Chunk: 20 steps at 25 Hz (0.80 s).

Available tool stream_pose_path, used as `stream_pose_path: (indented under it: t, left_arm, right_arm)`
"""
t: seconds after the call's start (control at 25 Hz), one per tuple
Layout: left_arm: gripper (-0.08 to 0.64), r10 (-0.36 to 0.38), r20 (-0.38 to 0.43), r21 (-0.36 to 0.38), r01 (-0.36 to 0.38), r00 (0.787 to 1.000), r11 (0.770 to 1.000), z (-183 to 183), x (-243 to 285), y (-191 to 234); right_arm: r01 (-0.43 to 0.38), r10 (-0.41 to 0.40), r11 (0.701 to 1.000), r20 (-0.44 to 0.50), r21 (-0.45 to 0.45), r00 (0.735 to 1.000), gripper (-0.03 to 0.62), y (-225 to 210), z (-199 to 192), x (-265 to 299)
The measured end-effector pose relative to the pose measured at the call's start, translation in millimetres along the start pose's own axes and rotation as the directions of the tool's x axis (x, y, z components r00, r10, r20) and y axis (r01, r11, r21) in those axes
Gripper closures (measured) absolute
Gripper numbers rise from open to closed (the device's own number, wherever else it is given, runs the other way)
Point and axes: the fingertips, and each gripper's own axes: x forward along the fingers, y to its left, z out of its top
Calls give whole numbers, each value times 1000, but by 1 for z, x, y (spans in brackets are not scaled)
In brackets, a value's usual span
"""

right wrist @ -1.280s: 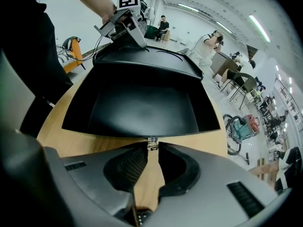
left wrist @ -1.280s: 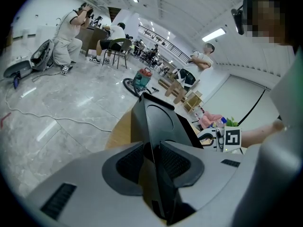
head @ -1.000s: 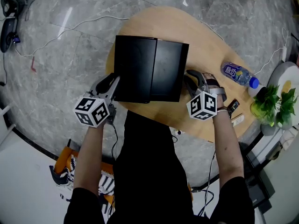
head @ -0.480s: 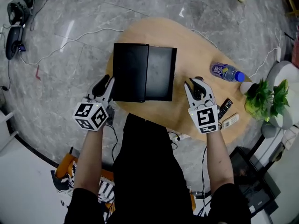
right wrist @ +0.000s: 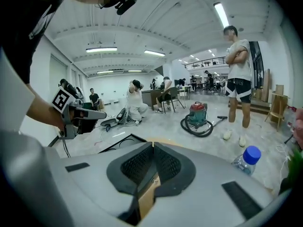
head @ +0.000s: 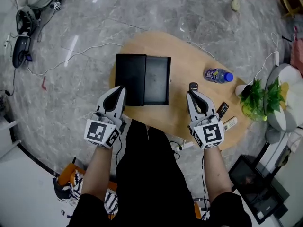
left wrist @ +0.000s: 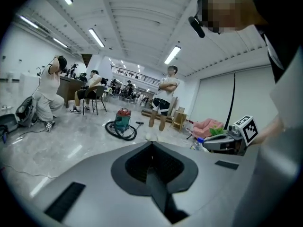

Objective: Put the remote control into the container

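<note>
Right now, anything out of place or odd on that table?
The water bottle lies on its side on the table, cap on, with no spill visible. A white remote sits very close to the table's edge, beside a black remote. Both are outside the black container. Nothing looks damaged.

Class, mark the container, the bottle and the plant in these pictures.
container point(head: 131, 79), head view, its left half.
bottle point(head: 214, 74), head view, its clear body.
plant point(head: 258, 97), head view, its leaves.

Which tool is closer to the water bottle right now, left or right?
Right. The right tool is just short of the water bottle; the left tool is far off, past the black box.
</note>
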Motion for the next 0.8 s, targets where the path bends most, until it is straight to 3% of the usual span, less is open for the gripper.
stream_pose_path:
  t: [0.24,0.68,0.8]
  left_arm:
    - [554,-48,18,-50,49,999,998,0,4,-25]
    - [552,-70,-31,-12,70,997,997,-13,13,-29]
    - [552,-89,-53,-10,88,995,996,-21,20,-34]
  right_arm:
    - [51,-51,998,-10,26,999,572,-11,-13,-19]
    - [171,-164,983,-91,63,982,571,-43,-57,-35]
    - [247,-235,965,-128,92,964,571,-57,-80,-46]
